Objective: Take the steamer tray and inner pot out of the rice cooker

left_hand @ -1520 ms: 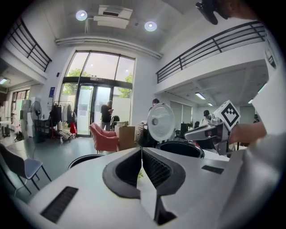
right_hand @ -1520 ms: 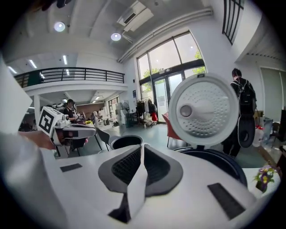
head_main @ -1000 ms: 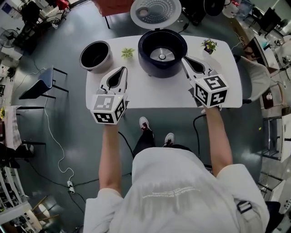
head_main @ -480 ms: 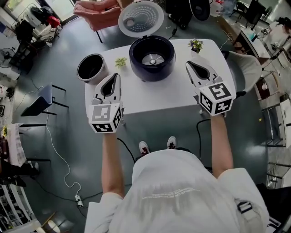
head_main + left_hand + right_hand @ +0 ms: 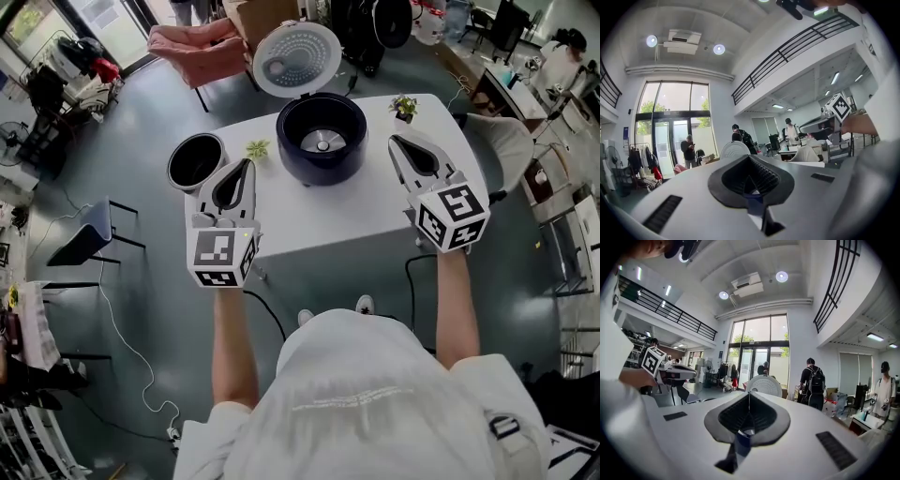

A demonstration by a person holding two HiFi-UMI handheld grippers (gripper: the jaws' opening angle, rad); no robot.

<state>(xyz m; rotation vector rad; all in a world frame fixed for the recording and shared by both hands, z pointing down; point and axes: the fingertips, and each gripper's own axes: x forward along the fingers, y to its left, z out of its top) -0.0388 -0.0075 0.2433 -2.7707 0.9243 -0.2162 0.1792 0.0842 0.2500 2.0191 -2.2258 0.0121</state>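
head view: your left claw (image 5: 247, 165) and right claw (image 5: 395, 142) hang above the white tabletop (image 5: 337, 202), one on each side of the dark rice cooker (image 5: 322, 141). both are pressed together and hold nothing, and the left and right gripper views show the same, with only the room beyond the tips. the cooker's lid (image 5: 298, 58) stands open at the back, and its well is bare down to the round metal plate (image 5: 322, 144) at the bottom. the inner pot (image 5: 197, 161) sits upright on the tabletop's left corner, apart from the cooker, with a small green plant (image 5: 258, 148) between them. the pot's inside is too dark to tell what it holds. a second plant (image 5: 404, 106) stands at the cooker's right.
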